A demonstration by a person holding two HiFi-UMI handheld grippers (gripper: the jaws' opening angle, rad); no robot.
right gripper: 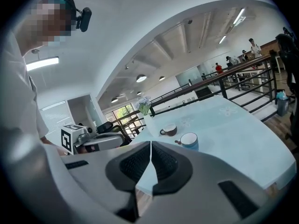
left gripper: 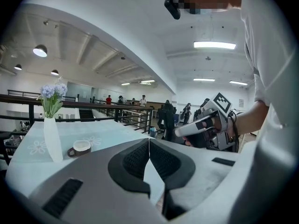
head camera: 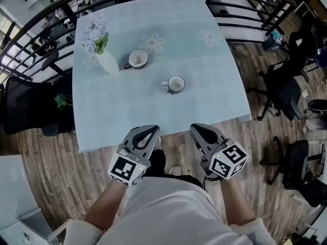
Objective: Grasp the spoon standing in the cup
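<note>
1. left gripper and right gripper hover at the table's near edge, jaws pressed together, empty.
2. the spoon is too small to make out; it probably stands in the nearer blue cup, mid-table, well apart from both.
3. open the right jaws first, descend from above, and pinch the thin handle above the rim.
4. the cup looks glazed, round and light, so it may tip; the ribbed black pads should grip a slick handle.

From the head view the cup was too small to tell whether a spoon stood in it. Its lower part was hidden behind the right gripper. The person's arms ran off the near edge.
</note>
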